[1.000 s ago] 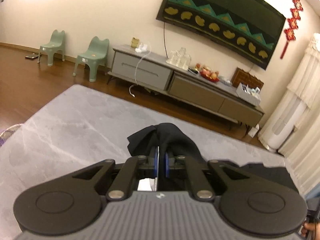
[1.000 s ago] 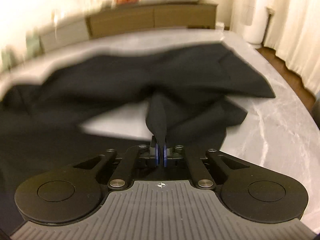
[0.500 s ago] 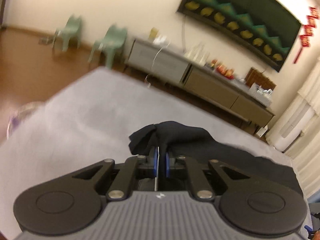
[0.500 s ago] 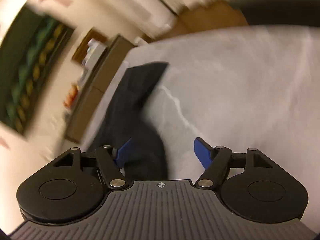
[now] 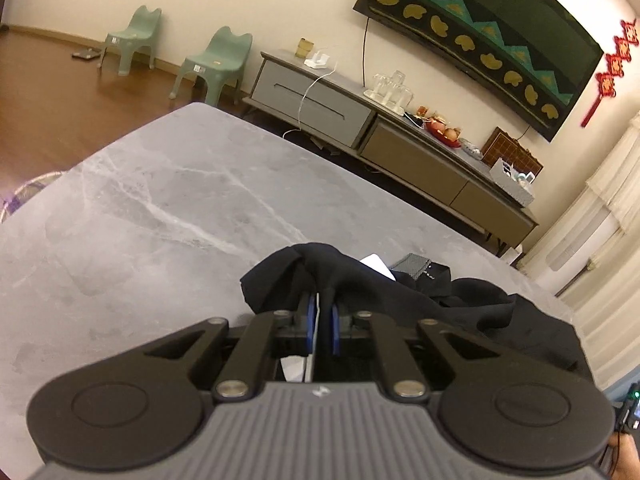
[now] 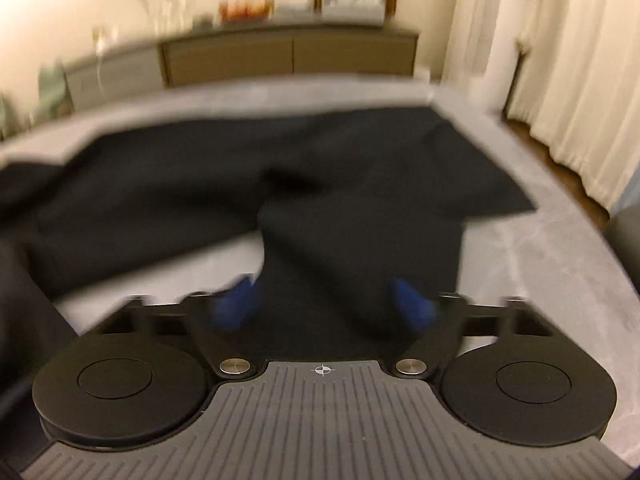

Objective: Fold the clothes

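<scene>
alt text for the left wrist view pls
The left gripper is clamped on a bunched fold of a black garment lying on a grey marble-look table. Behind stand a long sideboard and two green chairs.

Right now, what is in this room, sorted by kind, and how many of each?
Green chairs: 2
Black garment: 1
Grey marble table: 1
Low cabinet: 1
Wall screen: 1
Grippers: 2, left gripper, right gripper
Total: 8
</scene>
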Demonstrator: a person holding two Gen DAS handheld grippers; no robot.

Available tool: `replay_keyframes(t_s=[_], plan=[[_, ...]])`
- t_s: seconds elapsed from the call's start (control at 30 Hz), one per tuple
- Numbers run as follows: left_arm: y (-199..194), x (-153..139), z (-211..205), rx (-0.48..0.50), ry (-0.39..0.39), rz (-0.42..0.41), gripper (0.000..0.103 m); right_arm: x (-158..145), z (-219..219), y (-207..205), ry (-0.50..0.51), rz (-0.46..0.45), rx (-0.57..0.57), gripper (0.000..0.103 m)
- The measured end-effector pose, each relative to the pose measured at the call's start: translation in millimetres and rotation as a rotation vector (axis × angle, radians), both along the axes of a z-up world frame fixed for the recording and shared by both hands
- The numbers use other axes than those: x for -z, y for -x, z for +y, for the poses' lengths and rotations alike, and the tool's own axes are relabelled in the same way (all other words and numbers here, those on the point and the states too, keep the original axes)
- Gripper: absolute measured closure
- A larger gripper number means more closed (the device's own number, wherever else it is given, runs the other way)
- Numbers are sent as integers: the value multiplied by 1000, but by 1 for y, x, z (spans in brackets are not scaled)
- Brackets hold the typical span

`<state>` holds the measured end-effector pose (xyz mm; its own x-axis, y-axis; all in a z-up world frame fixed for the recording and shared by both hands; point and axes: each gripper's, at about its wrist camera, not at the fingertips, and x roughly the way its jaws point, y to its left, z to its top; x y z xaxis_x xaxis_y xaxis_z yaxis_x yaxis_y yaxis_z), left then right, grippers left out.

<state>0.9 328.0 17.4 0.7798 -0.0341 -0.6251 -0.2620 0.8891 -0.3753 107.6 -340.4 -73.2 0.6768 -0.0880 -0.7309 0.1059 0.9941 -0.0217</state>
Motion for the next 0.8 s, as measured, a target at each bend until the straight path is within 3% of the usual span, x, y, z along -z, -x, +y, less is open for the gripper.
replay_keyframes(t_s=[0.07, 0.1, 0.2, 0.33, 0.37, 0.43, 0.5, 0.6, 0.67, 0.7, 0.73, 0.8], plan=[[-2, -1, -1, -9, 3, -2, 95, -1, 0, 0, -12, -4, 4, 72], [-4, -1, 0, -19, 8, -6, 95, -4, -1, 1, -8, -1, 0, 103], [-14, -4, 8, -72, 25, -24, 95, -15, -9, 6, -8, -73, 17, 103], [-15, -15, 26, -153, 48, -90, 95, -65, -26, 43, -45, -369, 83, 103], [-12, -15, 30, -174, 50, -105, 95, -72, -33, 53, -43, -401, 133, 103], [-10, -6, 36, -191, 65, -110, 95, -69, -52, 71, -78, -368, 280, 103], [-11, 10, 40, -181, 85, -85, 95, -49, -72, 80, -200, -253, 377, 103], [-18, 36, 41, -147, 151, -5, 95, -28, -65, 70, -261, -148, 346, 94], [-20, 32, 35, -104, 130, -19, 94, -30, -31, 55, -174, -178, 234, 52], [-21, 28, 31, -81, 110, -32, 93, -32, -15, 47, -131, -192, 178, 22], [-21, 25, 27, -61, 87, -41, 93, -30, 1, 37, -83, -193, 128, 9], [-22, 22, 17, -37, 33, -42, 93, -18, 26, 9, 19, -147, 53, 12]])
